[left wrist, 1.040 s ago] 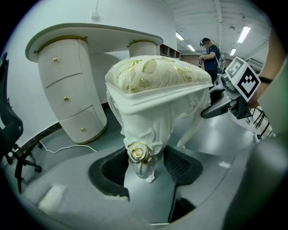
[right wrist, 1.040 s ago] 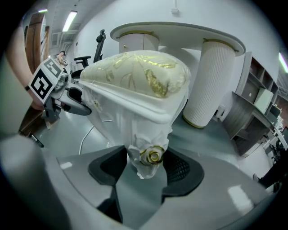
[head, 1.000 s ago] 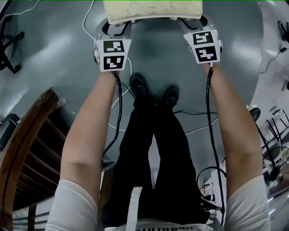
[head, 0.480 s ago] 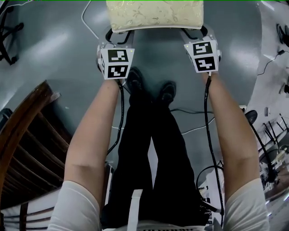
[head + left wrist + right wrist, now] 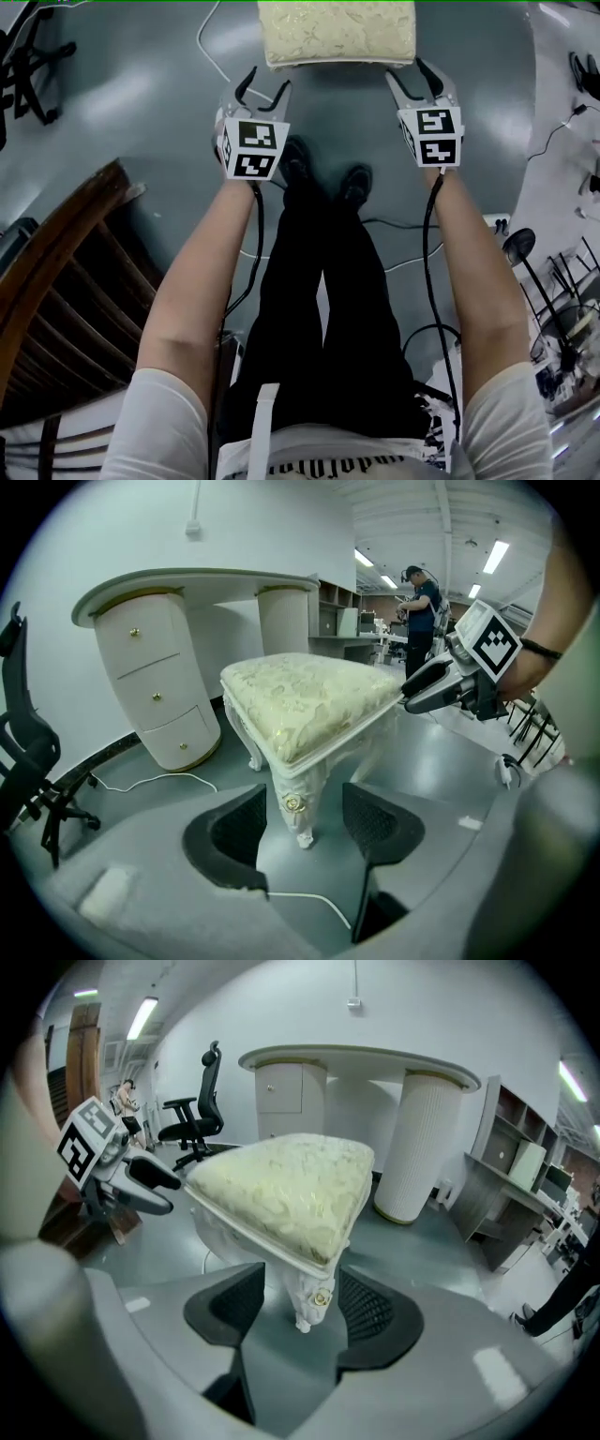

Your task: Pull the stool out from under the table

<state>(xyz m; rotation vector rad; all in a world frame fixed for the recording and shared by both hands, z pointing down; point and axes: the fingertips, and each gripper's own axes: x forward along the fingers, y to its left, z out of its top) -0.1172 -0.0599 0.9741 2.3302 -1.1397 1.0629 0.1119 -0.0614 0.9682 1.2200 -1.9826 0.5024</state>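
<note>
Stool stands at 12 o'clock, clear of the desk. Left gripper fingers, just opening wider, and right gripper fingers gape empty; a careless swing could shove it back

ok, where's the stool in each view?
Head view: stool at top centre; only its cream cushion shows, cut by the frame edge.
Left gripper view: stool at centre, one corner leg nearest the camera.
Right gripper view: stool at centre, again corner-on.
Shared landmark: white curved table behind the stool in both gripper views; not in the head view.
</note>
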